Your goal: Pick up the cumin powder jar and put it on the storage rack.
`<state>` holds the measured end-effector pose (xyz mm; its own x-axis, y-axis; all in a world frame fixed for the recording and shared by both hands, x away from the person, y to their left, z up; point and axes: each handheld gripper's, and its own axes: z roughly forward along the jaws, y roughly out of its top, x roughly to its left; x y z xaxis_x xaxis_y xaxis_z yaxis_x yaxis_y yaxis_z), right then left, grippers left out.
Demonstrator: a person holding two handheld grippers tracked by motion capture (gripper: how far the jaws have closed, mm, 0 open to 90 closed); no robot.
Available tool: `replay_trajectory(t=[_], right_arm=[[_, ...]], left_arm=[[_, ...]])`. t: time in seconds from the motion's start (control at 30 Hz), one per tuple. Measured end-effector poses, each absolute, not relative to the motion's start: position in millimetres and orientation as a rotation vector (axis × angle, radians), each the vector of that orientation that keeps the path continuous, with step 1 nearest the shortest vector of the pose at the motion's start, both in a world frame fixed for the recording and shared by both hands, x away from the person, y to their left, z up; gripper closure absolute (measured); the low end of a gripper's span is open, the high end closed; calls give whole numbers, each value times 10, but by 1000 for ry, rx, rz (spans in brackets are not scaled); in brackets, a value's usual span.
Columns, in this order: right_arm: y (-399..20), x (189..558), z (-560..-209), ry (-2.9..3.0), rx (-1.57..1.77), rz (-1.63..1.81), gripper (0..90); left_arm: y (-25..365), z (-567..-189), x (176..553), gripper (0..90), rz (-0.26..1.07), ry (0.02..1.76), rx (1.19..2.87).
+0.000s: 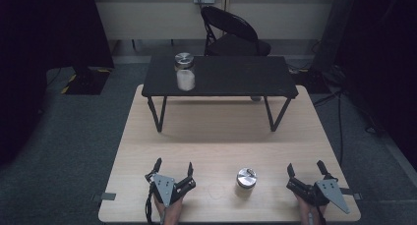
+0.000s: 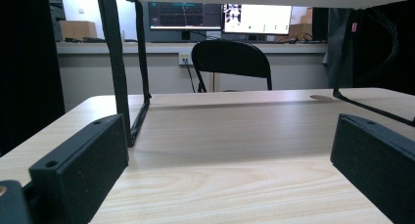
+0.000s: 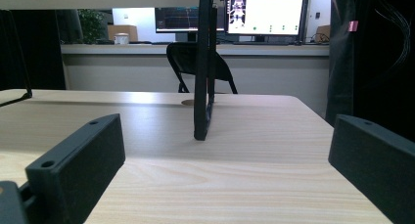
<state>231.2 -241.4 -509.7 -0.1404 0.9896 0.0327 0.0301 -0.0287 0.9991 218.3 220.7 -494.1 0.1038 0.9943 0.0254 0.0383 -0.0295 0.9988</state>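
Jars are seen in two places: a small jar point(image 1: 246, 182) with a metal lid stands upright on the near part of the light wooden worktop point(image 1: 216, 136), between the two grippers, nearer to the right one and apart from both. A second, taller jar point(image 1: 185, 71) with a metal lid and pale contents stands on the left part of a black raised shelf point(image 1: 231, 76), which is set on the far half of the worktop on thin black legs.

The left gripper point(image 1: 173, 169) is held at the near edge, left of the small jar, with its jaws spread apart and nothing between them. In the left gripper view, bare wood is seen between the jaws, with a shelf leg point(image 2: 117, 67) beyond. The right gripper point(image 1: 307, 167) is held at the near right, its jaws likewise spread apart and empty; another shelf leg point(image 3: 203, 67) is seen ahead in the right gripper view. A black folding chair point(image 1: 231, 33) stands beyond the far edge.
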Motion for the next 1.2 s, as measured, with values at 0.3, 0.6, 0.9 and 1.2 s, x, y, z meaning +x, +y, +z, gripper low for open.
replay_trajectory(t=[0.3, 0.6, 0.9, 1.2], right_arm=[[-2420, 2318, -5092, 1327, 1178, 1324, 0], [-2408, 2295, -4956, 1350, 1162, 1381, 0], [-2109, 2166, -4756, 1403, 1032, 1501, 0], [-1779, 2031, -4756, 1477, 918, 1573, 13]], left_arm=[[2207, -4940, 2184, 0, 1133, 1148, 1306], [2193, -4939, 2182, 2, 1139, 1154, 1303], [2188, -4939, 2181, 2, 1143, 1156, 1302], [2188, -4939, 2181, 2, 1143, 1156, 1302]])
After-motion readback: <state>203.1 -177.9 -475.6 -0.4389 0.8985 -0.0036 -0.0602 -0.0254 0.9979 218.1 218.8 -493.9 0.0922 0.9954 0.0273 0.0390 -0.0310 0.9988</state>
